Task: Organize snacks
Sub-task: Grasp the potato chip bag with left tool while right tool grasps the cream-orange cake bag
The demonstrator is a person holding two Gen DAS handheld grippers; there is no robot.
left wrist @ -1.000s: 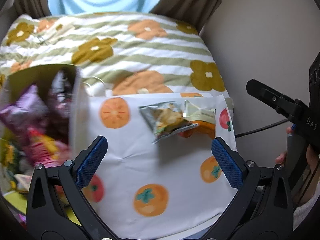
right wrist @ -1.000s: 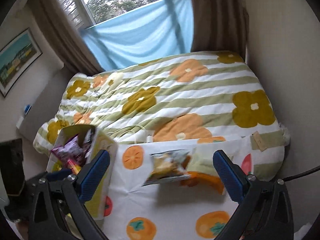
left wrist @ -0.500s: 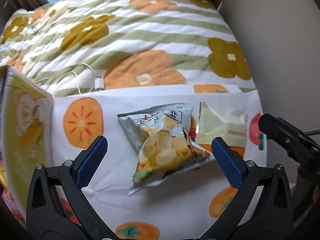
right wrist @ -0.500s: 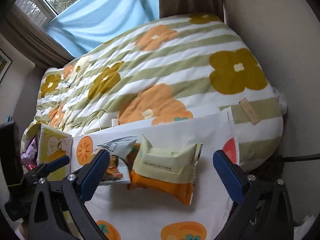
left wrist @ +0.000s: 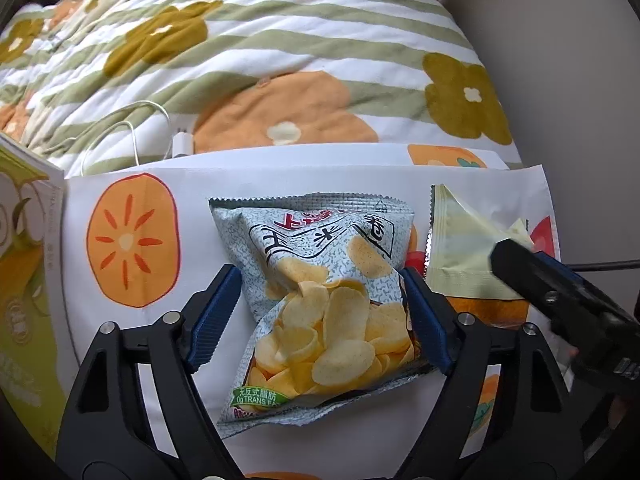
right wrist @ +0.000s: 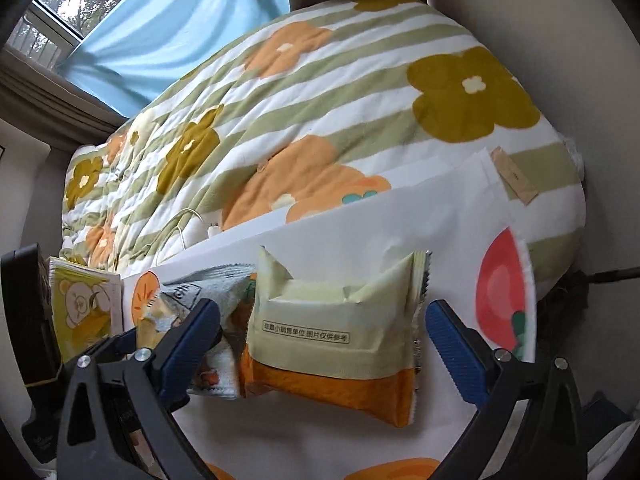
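**A:** Located the chip bag [left wrist: 324,296] where?

**B:** Flat on the sheet [left wrist: 192,200], over the quilt [left wrist: 280,40]. Found the pack [right wrist: 332,320] just right of it. Noted the box [left wrist: 24,280] at the sheet's left edge.

**A:** Looked like what?

**B:** Grey speckled film with serrated seals, printed with pale round chips and a green label near the bottom; creased across the middle. As for the pack: pale yellow above, orange band below, one line of print.

**A:** Read the left gripper [left wrist: 318,274] how?

**B:** Pointed steeply down, astride the chip bag at mid-width. Had just been closing the jaws, now about half open, with the bag between them. Saw the right pad at the film's edge and the left pad short of it, so gripped nothing yet.

**A:** And the right gripper [right wrist: 322,306]?

**B:** Spread wide about the pack, touching neither side; held nothing.

**A:** Judged the handling how?

**B:** Light, puffed, soft and slick, and probably brittle inside. Best taken across the middle crease or by a sealed edge, with gentle pressure, to avoid crushing chips or letting the film slide out. Judged the pack firmer and flatter; best pinched across its short width.
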